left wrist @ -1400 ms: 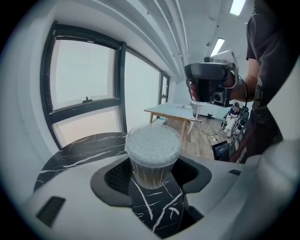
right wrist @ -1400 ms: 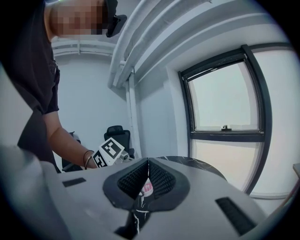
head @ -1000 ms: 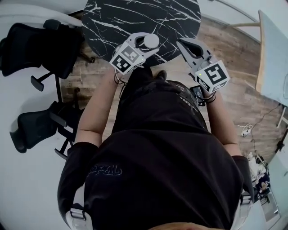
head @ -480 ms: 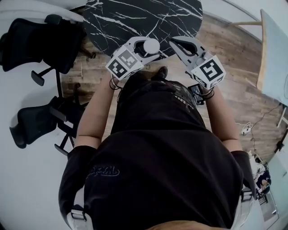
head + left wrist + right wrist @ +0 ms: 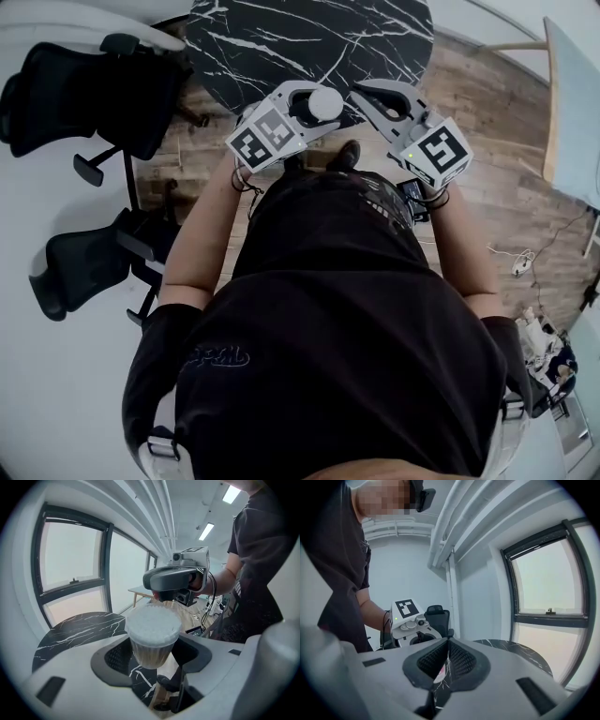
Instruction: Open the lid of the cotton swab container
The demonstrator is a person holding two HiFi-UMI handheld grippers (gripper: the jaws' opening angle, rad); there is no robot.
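The cotton swab container (image 5: 325, 101) is a small clear ribbed cup packed with white-tipped swabs. My left gripper (image 5: 317, 97) is shut on its sides, holding it upright in the air over the near edge of the black marble table (image 5: 281, 37). In the left gripper view the container (image 5: 152, 634) fills the gap between the dark pads (image 5: 115, 656). My right gripper (image 5: 367, 96) is shut with nothing visible between its pads, just right of the container and level with it. That right gripper (image 5: 171, 577) shows behind the cup, pointing at its top.
Two black office chairs (image 5: 89, 94) (image 5: 84, 267) stand on the left. A pale wooden table (image 5: 572, 112) is at the right edge. Cables and small items (image 5: 520, 262) lie on the wood floor. The person's torso fills the lower head view.
Both grippers have drifted closer together, and the right gripper's tip now sits nearer the container. Neither gripper's jaws have moved.
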